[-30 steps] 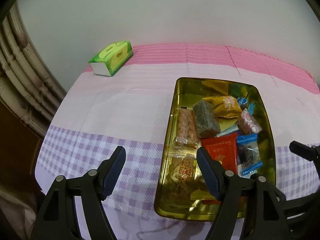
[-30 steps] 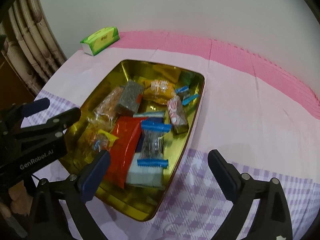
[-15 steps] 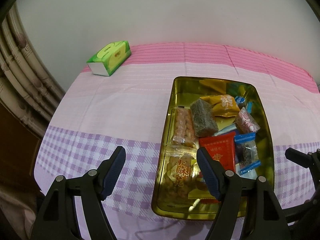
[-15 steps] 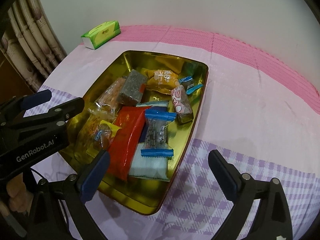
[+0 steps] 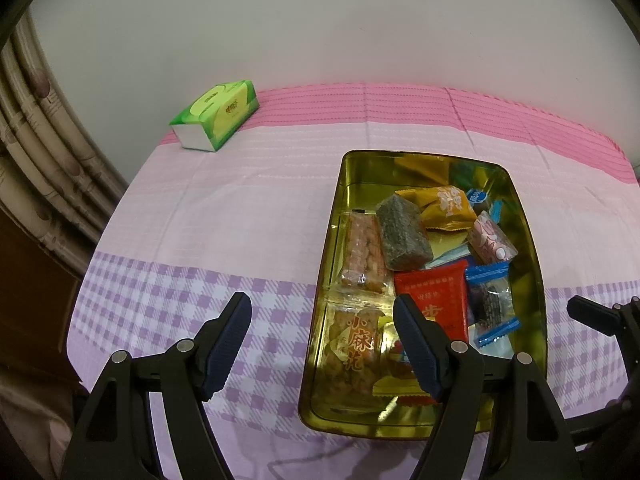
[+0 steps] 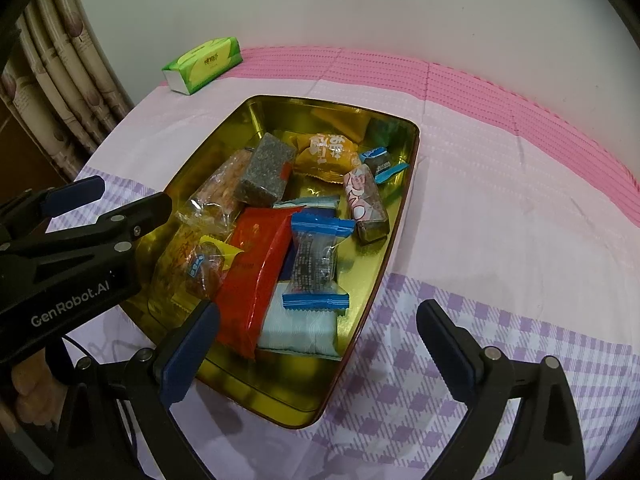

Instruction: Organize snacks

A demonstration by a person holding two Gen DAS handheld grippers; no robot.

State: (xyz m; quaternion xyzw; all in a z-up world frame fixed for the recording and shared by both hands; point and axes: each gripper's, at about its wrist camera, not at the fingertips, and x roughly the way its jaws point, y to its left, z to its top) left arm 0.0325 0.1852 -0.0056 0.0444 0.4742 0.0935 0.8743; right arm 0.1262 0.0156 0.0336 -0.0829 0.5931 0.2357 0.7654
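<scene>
Left tongs (image 5: 322,328) agape, right tongs (image 6: 316,330) agape, snack tin (image 6: 362,322) beneath

1. Left gripper (image 5: 320,328), jaws wide apart, nothing between them.
2. Gold tray (image 5: 326,276) of wrapped snacks on a pink and lilac cloth (image 5: 240,200).
3. Green tissue pack (image 5: 214,120) near the wall.
</scene>
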